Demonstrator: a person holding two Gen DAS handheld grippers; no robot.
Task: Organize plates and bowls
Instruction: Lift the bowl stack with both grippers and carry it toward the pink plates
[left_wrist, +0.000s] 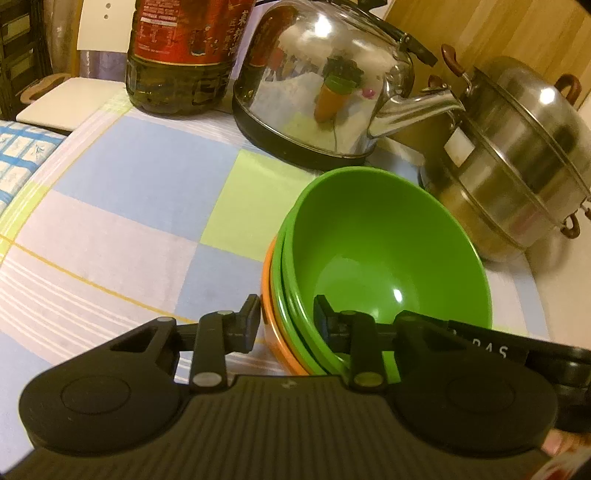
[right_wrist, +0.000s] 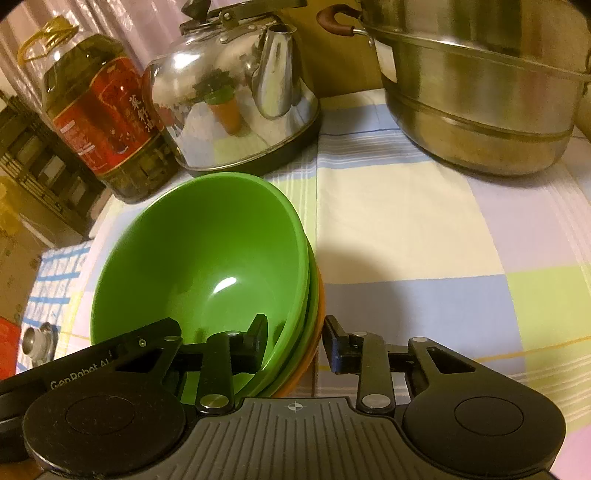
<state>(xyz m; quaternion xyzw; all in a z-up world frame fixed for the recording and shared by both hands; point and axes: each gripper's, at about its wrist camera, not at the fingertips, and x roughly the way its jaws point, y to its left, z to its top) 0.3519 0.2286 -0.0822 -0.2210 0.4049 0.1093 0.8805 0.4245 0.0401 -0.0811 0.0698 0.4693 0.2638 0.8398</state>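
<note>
A stack of bowls stands on the checked tablecloth: a green bowl (left_wrist: 388, 251) on top, a second green one under it and an orange bowl (left_wrist: 275, 332) at the bottom. My left gripper (left_wrist: 286, 321) straddles the stack's near left rim, one finger outside the orange bowl, one inside the top green bowl. My right gripper (right_wrist: 295, 341) straddles the stack's right rim (right_wrist: 308, 295) the same way. Both sets of jaws stand apart around the rims; contact with the pads is unclear.
A steel kettle (left_wrist: 325, 85) and an oil bottle (left_wrist: 177, 55) stand behind the bowls. A steel steamer pot (left_wrist: 517, 158) stands to the right, close to the stack. A blue-checked cloth (left_wrist: 18, 155) lies at the table's left edge.
</note>
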